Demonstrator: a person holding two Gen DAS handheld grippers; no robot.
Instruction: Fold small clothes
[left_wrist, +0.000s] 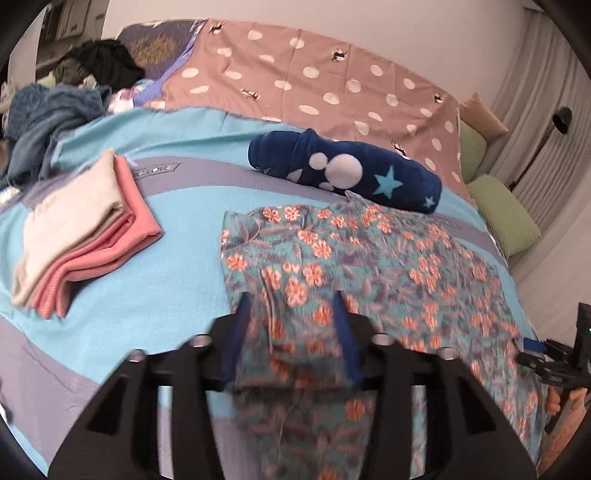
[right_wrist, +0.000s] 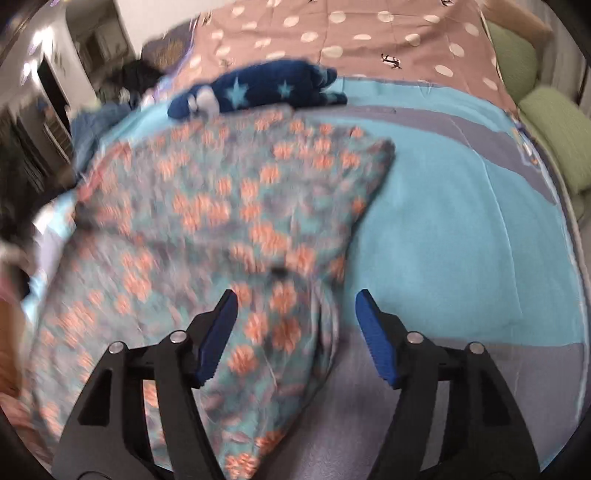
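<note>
Showing only in the left wrist view, a folded pink and cream stack (left_wrist: 79, 230) lay left of the floral garment (left_wrist: 369, 266), which sprawled on the blue bedspread (left_wrist: 177, 258), its long axis unclear. Left gripper (left_wrist: 291, 306) and right gripper (right_wrist: 295, 306) stood open over its cloth.

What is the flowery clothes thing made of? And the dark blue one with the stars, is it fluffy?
The flowery garment looks like thin, light woven cloth, probably cotton: it lies flat with soft creases and a matte print. The dark blue starred item looks like plush fleece: thick, rounded, with a fuzzy surface and puffy white spots. So yes, likely fluffy, though the blur leaves the exact fabric open.
</note>
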